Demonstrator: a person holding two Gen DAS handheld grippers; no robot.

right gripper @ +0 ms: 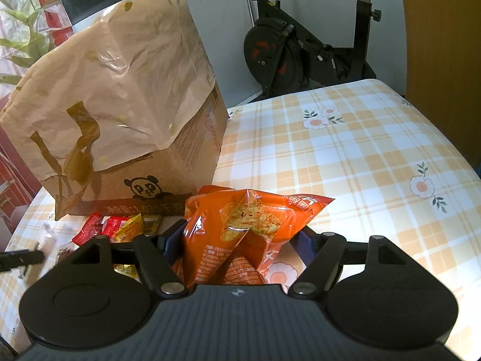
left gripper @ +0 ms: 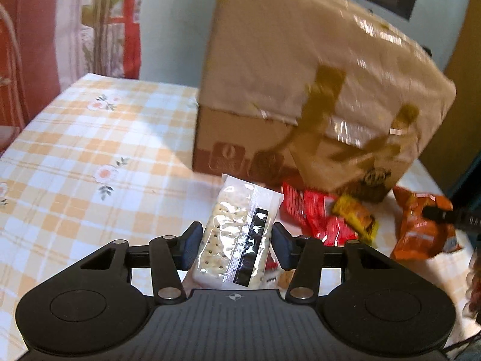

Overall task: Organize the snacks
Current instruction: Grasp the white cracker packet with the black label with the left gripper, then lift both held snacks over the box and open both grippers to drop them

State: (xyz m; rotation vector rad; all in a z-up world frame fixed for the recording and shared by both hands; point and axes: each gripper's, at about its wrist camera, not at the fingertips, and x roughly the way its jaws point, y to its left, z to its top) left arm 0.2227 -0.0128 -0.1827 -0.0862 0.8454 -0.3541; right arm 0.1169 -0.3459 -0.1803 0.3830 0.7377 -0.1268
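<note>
Both of your tools are clamped on snack packs in front of the lined box.

Your left tool (left gripper: pixel 234 243) pinches a clear plastic pack of pale crackers (left gripper: pixel 237 237) between its blue pads, held above the desk (left gripper: pixel 90 150) with its orange-checked floral cloth. Your right tool (right gripper: pixel 237 243) grips a crinkled orange chip bag (right gripper: pixel 240 225) near the desk's front. Small red and yellow snack packets (left gripper: pixel 327 216) lie on the cloth between the two, just before the brown cardboard box (right gripper: pixel 168 162), which a tan plastic bag (right gripper: pixel 114 84) drapes over.
</note>
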